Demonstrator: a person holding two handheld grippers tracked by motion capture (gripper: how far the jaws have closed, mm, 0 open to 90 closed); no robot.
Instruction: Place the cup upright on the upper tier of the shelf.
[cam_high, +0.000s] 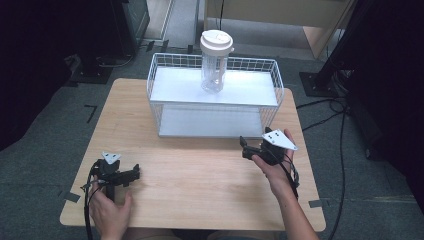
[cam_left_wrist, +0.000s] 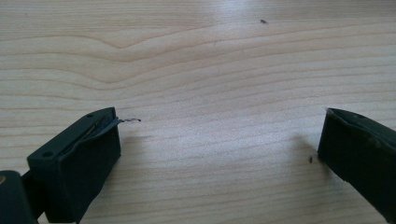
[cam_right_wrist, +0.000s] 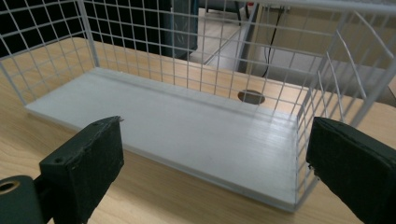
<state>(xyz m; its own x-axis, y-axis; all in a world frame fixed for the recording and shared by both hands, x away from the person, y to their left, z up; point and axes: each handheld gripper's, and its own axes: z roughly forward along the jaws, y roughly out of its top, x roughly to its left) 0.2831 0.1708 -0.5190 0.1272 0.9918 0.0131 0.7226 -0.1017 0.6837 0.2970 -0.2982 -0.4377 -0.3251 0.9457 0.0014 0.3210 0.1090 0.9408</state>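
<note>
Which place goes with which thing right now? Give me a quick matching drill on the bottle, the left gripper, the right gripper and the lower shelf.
Things:
1. clear bottle
2. left gripper
3. right gripper
4. lower shelf

Places or states:
A. jaws open over bare wood near the table's front left
B. bare, nothing on it
C. upright on the wire rack's upper shelf
D. jaws open, facing the rack's lower level from its front right

Pairs: 1-C, 2-A, 3-D, 4-B
</note>
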